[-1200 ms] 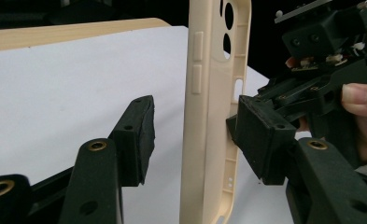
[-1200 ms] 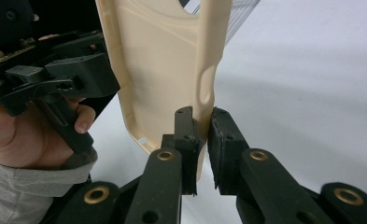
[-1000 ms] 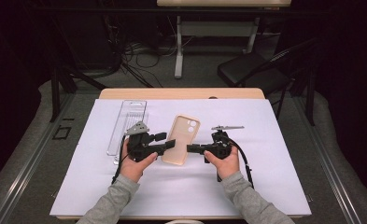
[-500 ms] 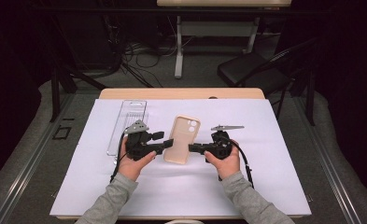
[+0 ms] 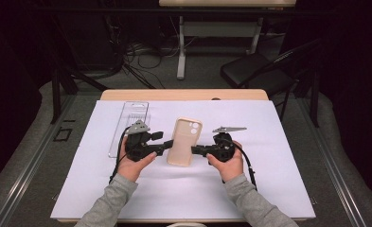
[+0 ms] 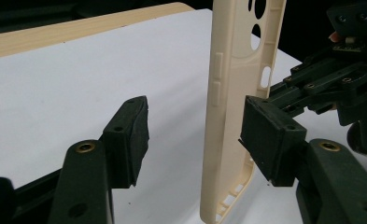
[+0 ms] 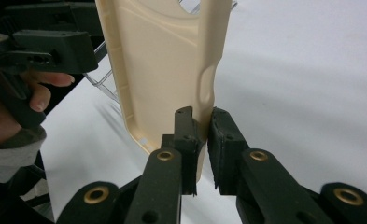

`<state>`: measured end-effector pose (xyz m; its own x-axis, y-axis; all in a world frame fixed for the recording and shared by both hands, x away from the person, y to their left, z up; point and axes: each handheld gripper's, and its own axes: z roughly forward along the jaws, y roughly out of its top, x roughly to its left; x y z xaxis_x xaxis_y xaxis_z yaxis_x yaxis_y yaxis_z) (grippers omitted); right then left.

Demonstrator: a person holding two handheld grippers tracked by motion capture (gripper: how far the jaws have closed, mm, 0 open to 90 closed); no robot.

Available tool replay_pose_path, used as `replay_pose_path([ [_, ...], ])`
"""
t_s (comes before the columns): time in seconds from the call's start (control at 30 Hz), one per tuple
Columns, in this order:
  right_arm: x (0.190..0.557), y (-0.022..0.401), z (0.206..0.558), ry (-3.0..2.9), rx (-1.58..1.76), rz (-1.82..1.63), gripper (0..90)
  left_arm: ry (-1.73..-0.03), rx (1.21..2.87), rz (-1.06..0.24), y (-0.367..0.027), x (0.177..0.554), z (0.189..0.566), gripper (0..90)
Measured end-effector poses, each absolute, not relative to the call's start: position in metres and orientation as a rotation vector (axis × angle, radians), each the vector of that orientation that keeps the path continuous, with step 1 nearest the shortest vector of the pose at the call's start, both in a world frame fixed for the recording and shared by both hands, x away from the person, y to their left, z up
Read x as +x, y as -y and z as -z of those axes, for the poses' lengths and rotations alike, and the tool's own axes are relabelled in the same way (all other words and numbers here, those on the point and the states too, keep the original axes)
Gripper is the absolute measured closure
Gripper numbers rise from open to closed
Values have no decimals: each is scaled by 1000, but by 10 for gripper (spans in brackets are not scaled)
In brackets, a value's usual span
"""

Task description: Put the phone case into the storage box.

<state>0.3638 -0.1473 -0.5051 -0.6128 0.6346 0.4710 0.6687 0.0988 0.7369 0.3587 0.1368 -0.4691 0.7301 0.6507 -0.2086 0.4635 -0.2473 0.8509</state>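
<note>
room: dark | floor [image 5: 27, 142]: grey | black chair [image 5: 259, 75] behind wooden table [image 5: 183, 94] | cables [image 5: 136, 52]

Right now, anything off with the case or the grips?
Nothing damaged. The beige phone case is held off the table by the right gripper alone, pinched on its side wall. The left gripper has just been opening; its jaws straddle the other edge without pressing.

The phone case [image 6: 228, 116] runs past the frame's top edge in both gripper views.

One phone case [image 5: 185, 142], one clear tray [image 5: 129, 124]
</note>
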Motion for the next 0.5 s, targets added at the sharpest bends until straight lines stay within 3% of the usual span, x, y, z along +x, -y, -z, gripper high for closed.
replay_pose_path([
  [0.5, 359, 142, 501, 2413, -1358, 1533, 825, -824, 1935, -280, -134, 355, 466, 331],
])
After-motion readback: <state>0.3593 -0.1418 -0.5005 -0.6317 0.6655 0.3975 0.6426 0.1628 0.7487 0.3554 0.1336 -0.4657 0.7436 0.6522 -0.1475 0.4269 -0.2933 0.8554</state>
